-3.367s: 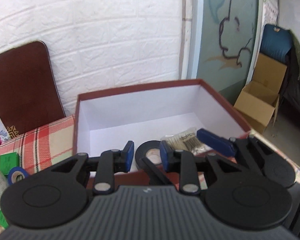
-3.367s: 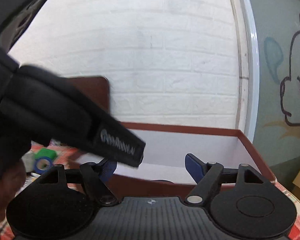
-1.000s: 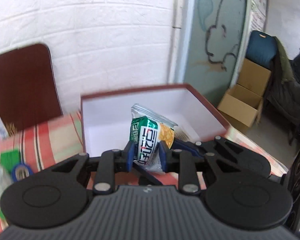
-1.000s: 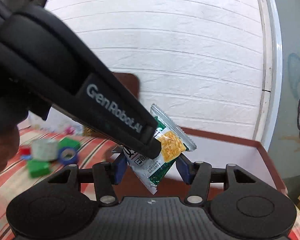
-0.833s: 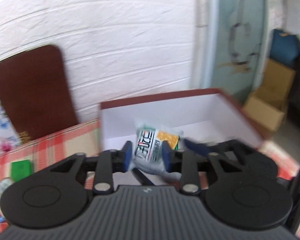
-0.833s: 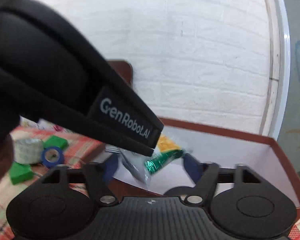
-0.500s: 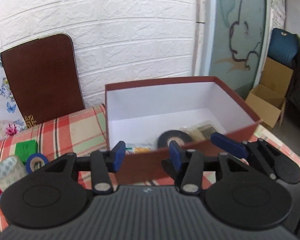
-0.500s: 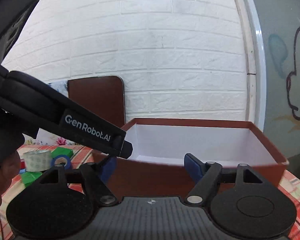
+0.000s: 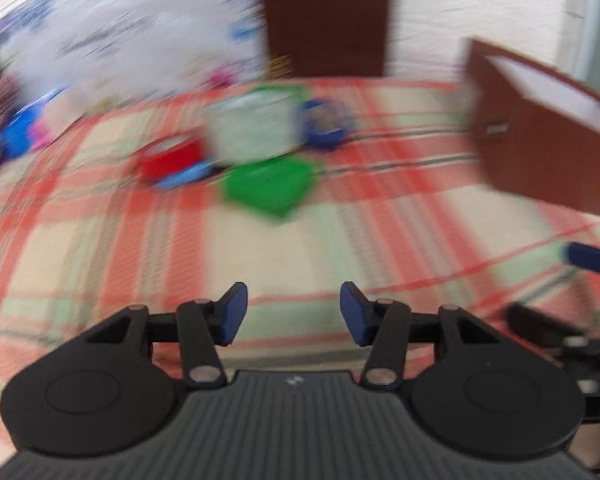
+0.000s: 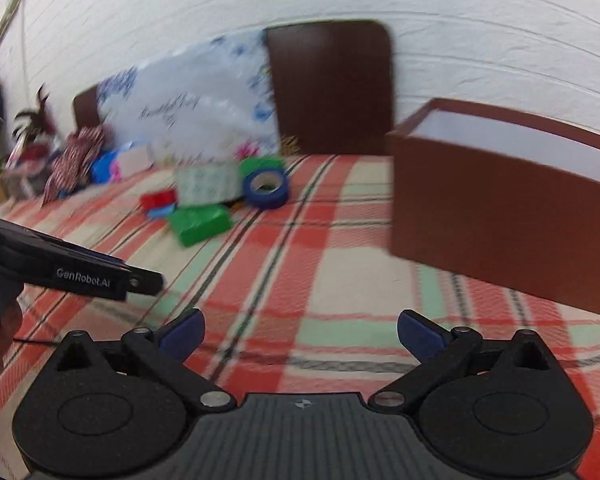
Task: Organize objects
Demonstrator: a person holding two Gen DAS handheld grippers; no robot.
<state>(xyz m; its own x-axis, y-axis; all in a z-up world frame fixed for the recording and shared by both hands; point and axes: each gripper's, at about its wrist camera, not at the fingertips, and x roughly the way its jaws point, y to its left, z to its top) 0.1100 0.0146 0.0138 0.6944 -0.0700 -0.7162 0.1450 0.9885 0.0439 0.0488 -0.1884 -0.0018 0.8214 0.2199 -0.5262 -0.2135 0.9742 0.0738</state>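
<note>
Left gripper (image 9: 291, 311): one, nearest in its own view, blue-padded fingers spread apart, nothing between them, over bare cloth
Right gripper (image 10: 301, 334): one, fingers spread wider, nothing held, also over the cloth; a blue fingertip of it shows at the right edge of the left wrist view
Checked tablecloth (image 10: 332, 280): one, red, cream and pale green plaid, under everything
Green blocks: two; one (image 10: 200, 224) lies nearest the grippers, the other (image 10: 260, 166) sits behind the tape rolls
Red item (image 10: 158, 200): one, low and flat, left of the near green block, with a small light-blue piece (image 10: 162, 213) just beside it; too blurred to name
Pale tape roll (image 10: 208, 186): one, wide, whitish with a faint pattern, standing behind the near green block
Blue tape roll (image 10: 266, 189): one, just right of the pale roll, hole facing up and forward
Brown box (image 10: 500, 216): one, open top, white inside, on the right, well apart from the cluster; contents hidden from both views
Dark brown panels: two against the white brick wall, one large (image 10: 330, 88), one small (image 10: 85, 110) at far left
Floral sheet (image 10: 188, 112): one, white with blue print, leaning between the panels
</note>
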